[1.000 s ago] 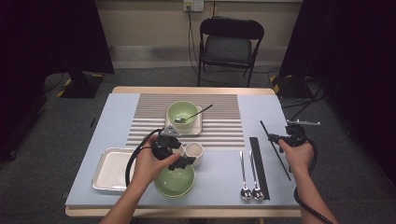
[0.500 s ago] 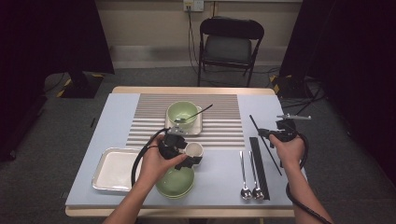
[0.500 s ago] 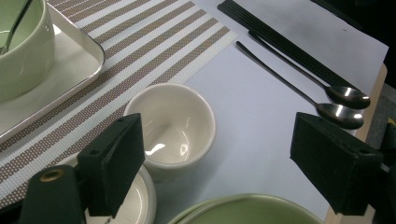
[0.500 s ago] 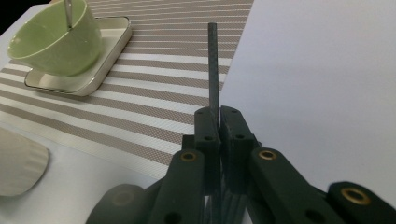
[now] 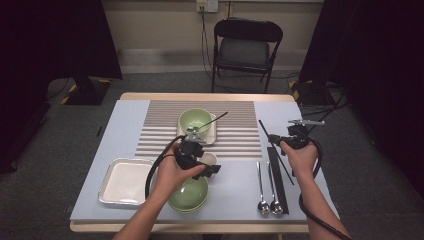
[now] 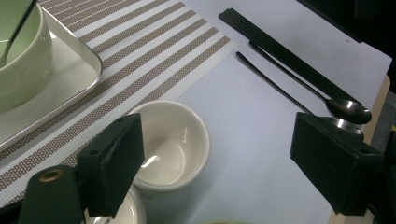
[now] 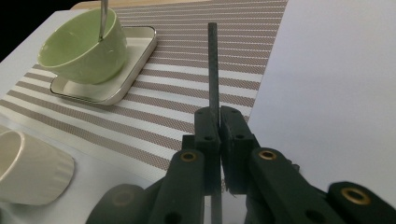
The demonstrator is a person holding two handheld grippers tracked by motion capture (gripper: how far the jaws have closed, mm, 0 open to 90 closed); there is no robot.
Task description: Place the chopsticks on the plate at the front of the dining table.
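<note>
right gripper (image 7: pixel 218 122) was clamped on one black chopstick (image 7: pixel 213 65), lifted over the striped placemat (image 7: pixel 196 88). left gripper (image 6: pixel 219 154) stood wide above the cream cup (image 6: pixel 173 144). best to keep that pinch firm and the stick level, since a thin rod could swivel between the pads.

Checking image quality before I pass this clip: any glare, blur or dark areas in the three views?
High view: table evenly lit, surroundings very dark. Left gripper view: sharp, a small bright glint inside the cream cup, near jaws slightly soft. Right gripper view: the held chopstick is crisp, the green bowl a little soft.
</note>
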